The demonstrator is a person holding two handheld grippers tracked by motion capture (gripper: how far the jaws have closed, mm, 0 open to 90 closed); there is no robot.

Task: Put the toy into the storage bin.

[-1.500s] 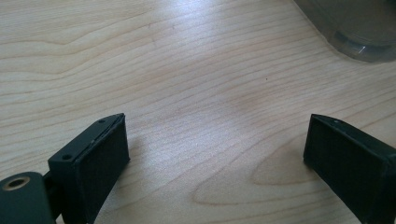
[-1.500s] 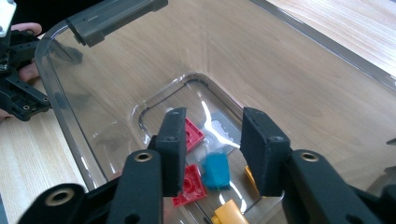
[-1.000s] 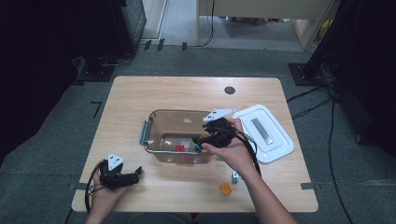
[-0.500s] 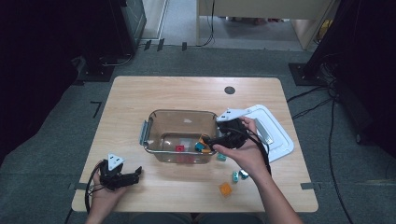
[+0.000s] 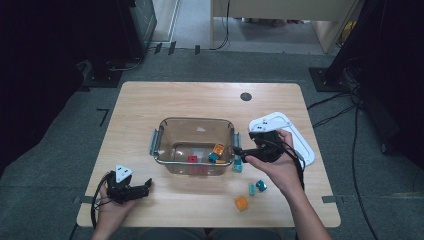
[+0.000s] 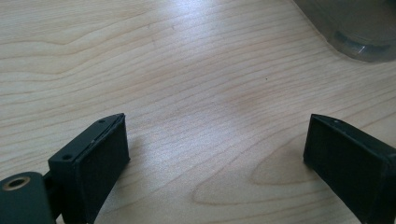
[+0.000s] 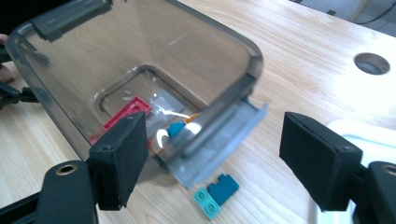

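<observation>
A clear plastic container (image 5: 195,131) stands mid-table with a red brick (image 5: 192,159), an orange brick (image 5: 218,149) and a teal brick (image 5: 213,157) inside. My right gripper (image 5: 240,151) hovers at its right end, pointing left at the grey handle (image 7: 219,137). Its jaws have just been opening; they stand open with nothing pressed between them. In the right gripper view (image 7: 215,163) a teal brick pair (image 7: 217,193) lies on the wood below the handle. My left gripper (image 5: 145,186) rests open near the front left edge, over bare wood (image 6: 215,154).
A white lid (image 5: 292,137) lies right of the container, under my right hand. Loose bricks sit in front: a teal one (image 5: 237,166), two small teal pieces (image 5: 256,187) and an orange one (image 5: 241,202). A cable hole (image 5: 245,96) is at the back.
My right hand has moved to the right, from above the container's inside to its right end. The left hand has stayed put.
</observation>
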